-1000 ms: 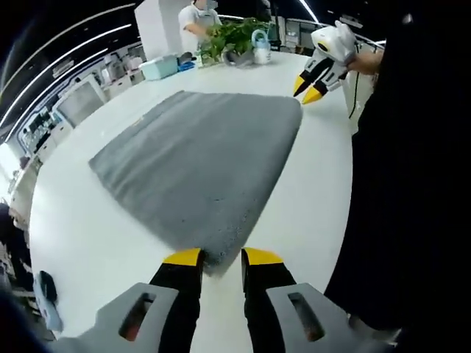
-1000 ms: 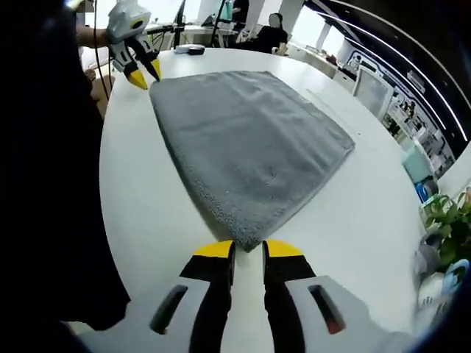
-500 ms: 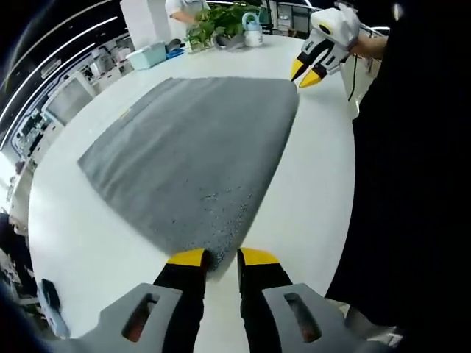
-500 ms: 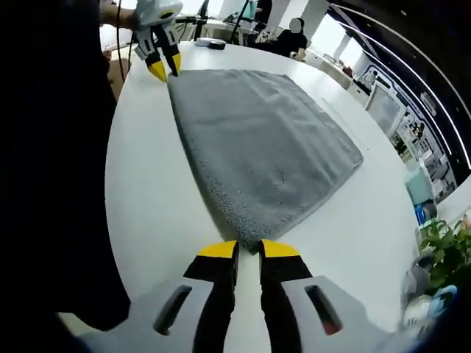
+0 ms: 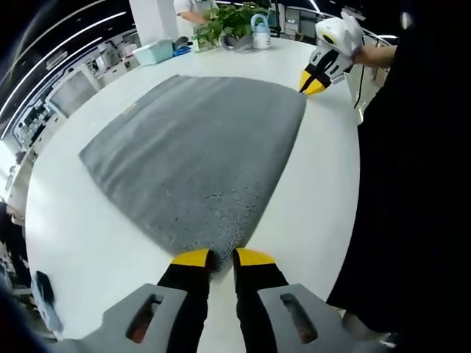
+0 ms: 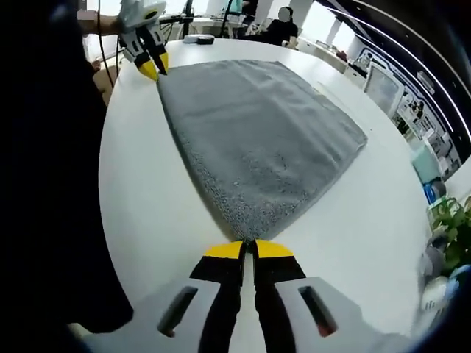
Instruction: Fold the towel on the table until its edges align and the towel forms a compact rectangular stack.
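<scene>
Towel [image 5: 199,154] flat on counter [image 5: 96,243], near corners at 12 o'clock of left gripper [image 5: 214,257] and right gripper [image 6: 248,248]; both pinch corner.

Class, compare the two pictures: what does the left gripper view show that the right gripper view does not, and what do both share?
Left gripper view alone: a pale teal box and a watering can beside the leafy green plant. Right gripper view alone: a seated person beyond the table's far end. Shared: the flat grey towel on the white table, a gripper at each near corner, left gripper, right gripper.
</scene>
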Tool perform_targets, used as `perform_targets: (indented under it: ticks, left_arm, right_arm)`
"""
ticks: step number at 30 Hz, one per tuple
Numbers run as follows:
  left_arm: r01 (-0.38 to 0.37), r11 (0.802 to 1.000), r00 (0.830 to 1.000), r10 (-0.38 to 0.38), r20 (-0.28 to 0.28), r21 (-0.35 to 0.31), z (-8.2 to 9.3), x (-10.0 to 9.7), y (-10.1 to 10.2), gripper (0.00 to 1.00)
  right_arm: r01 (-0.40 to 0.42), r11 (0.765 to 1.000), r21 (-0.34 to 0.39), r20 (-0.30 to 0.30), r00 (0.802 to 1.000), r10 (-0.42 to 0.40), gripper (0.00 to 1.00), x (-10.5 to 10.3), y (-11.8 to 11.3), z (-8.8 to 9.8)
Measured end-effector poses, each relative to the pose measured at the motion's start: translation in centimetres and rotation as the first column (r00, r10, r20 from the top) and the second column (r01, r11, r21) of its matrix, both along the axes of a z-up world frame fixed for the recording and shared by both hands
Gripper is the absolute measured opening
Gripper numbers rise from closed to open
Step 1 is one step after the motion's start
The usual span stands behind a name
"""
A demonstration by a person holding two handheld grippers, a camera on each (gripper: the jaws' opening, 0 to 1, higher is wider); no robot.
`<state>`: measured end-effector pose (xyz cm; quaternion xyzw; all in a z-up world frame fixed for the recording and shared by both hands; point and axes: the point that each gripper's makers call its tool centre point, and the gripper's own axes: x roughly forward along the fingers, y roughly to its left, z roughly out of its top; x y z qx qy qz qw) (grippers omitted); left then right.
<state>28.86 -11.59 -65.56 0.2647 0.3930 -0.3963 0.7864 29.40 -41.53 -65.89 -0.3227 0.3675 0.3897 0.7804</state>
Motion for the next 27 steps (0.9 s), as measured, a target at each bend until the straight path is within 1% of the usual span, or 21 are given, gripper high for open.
perform_targets:
  ticks: [3, 4, 7, 8, 10, 12, 17, 19, 21, 22, 24, 25, 26, 27]
  left_arm:
    - [0.002, 1.0, 1.0, -0.002, 0.002, -0.008, 0.0, -0.1, 0.0, 0.12]
    - [0.014, 1.0, 1.0, -0.014, 0.004, -0.013, 0.0, -0.2, 0.0, 0.13]
    - [0.051, 0.998, 0.999, -0.051, 0.001, -0.027, 0.0, -0.6, -0.3, 0.18]
    - [0.047, 0.999, 0.999, -0.047, -0.002, -0.021, 0.0, -0.7, -0.2, 0.18]
    - [0.068, 0.998, 0.998, -0.068, 0.011, -0.001, 0.0, -0.7, -0.1, 0.18]
    - [0.071, 0.997, 0.997, -0.071, 0.021, 0.023, 0.1, -0.6, 0.3, 0.17]
    - [0.056, 0.998, 0.998, -0.056, 0.022, 0.027, 0.1, -0.4, 1.1, 0.14]
    - [0.059, 0.998, 0.998, -0.06, 0.028, 0.025, 0.1, -0.3, 1.2, 0.12]
    - [0.066, 0.998, 0.997, -0.066, 0.027, 0.024, 0.2, -0.3, 1.7, 0.09]
    - [0.046, 0.999, 0.999, -0.046, 0.022, 0.01, 0.2, -0.3, 1.9, 0.08]
    - [0.026, 1.0, 1.0, -0.026, 0.017, -0.007, 0.2, -0.2, 2.3, 0.06]
    - [0.0, 1.0, 1.0, 0.0, 0.007, -0.028, 0.2, -0.2, 2.5, 0.06]
    - [-0.027, 0.998, 1.0, 0.027, -0.004, -0.048, 0.2, -0.3, 2.5, 0.05]
    - [-0.045, 0.996, 0.999, 0.045, -0.009, -0.074, 0.3, -0.1, 2.3, 0.04]
  right_arm:
    - [0.012, 1.0, 0.009, -0.003, 1.0, -0.012, 0.02, 0.0, 0.0, 0.0]
    - [0.019, 1.0, 0.016, -0.005, 1.0, -0.019, 0.02, 0.0, 0.0, 0.0]
    - [0.034, 0.999, 0.034, -0.012, 0.999, -0.033, 0.02, 0.0, 0.0, 0.0]
    - [0.039, 0.998, 0.04, -0.014, 0.999, -0.039, 0.02, 0.0, 0.0, 0.0]
    - [0.053, 0.997, 0.05, -0.02, 0.998, -0.052, 0.02, 0.0, 0.0, 0.0]
    - [0.062, 0.997, 0.053, -0.023, 0.998, -0.061, 0.02, 0.0, 0.0, -0.1]
    - [0.085, 0.995, 0.056, -0.028, 0.996, -0.084, 0.02, 0.0, 0.0, -0.1]
    - [0.111, 0.991, 0.069, -0.037, 0.993, -0.109, 0.02, 0.1, -0.1, -0.1]
    - [0.174, 0.979, 0.104, -0.062, 0.984, -0.168, 0.02, 0.1, -0.1, -0.1]
    - [0.213, 0.969, 0.127, -0.077, 0.976, -0.204, 0.01, 0.2, -0.1, -0.1]
    - [0.244, 0.958, 0.154, -0.093, 0.968, -0.231, 0.01, 0.2, -0.2, -0.1]
    - [0.258, 0.952, 0.163, -0.101, 0.965, -0.244, 0.0, 0.3, -0.2, -0.1]
    - [0.284, 0.942, 0.178, -0.116, 0.957, -0.266, 0.0, 0.3, -0.2, 0.0]
    - [0.328, 0.923, 0.202, -0.143, 0.942, -0.304, 0.0, 0.3, -0.2, 0.0]
